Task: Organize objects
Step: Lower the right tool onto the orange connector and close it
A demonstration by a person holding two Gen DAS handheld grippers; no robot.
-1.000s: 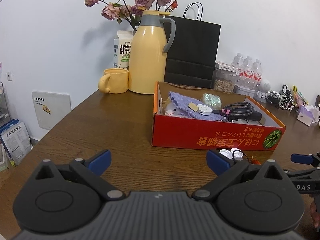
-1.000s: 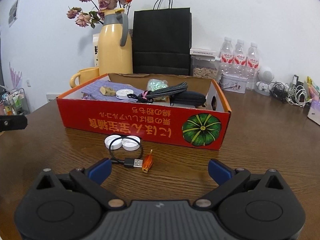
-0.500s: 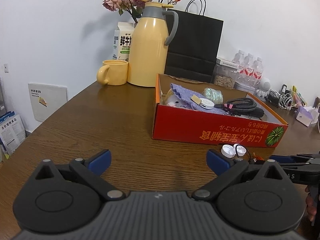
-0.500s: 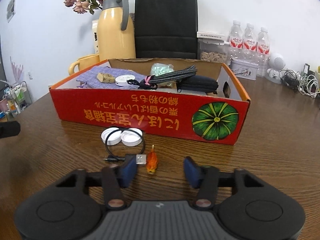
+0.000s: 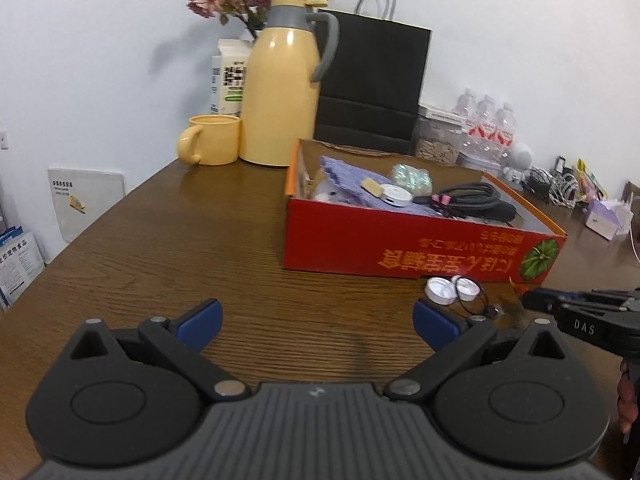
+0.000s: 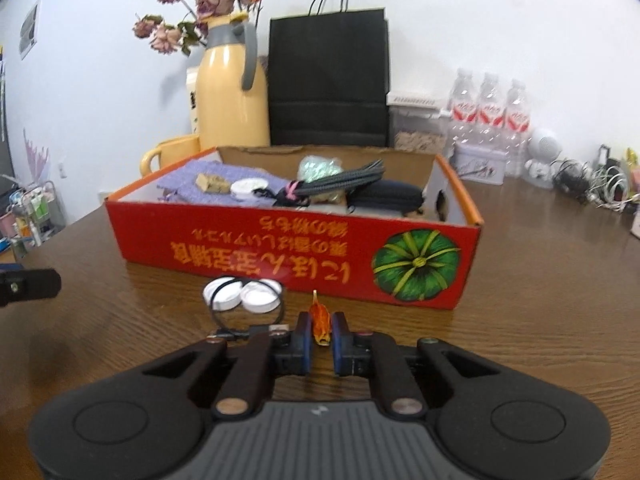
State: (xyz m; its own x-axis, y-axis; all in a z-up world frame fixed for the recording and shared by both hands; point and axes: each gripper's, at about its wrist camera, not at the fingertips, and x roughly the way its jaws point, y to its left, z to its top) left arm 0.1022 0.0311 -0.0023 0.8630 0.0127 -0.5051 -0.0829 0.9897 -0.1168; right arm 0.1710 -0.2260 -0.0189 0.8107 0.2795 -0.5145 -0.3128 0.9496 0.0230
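The right gripper [image 6: 320, 335] has just been closing and its 2 blue pads now pinch a small orange item [image 6: 320, 319] on the table [image 6: 540, 320]. Just left of its fingers lie a black cable [image 6: 248, 312] and 2 white caps [image 6: 242, 295]; the red box [image 6: 288, 258] sits beyond. The left gripper [image 5: 318, 320] stands wide, empty.

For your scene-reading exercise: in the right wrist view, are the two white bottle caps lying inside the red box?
No: the two white caps lie on the wooden table in front of the red box, a black cable loop across them.
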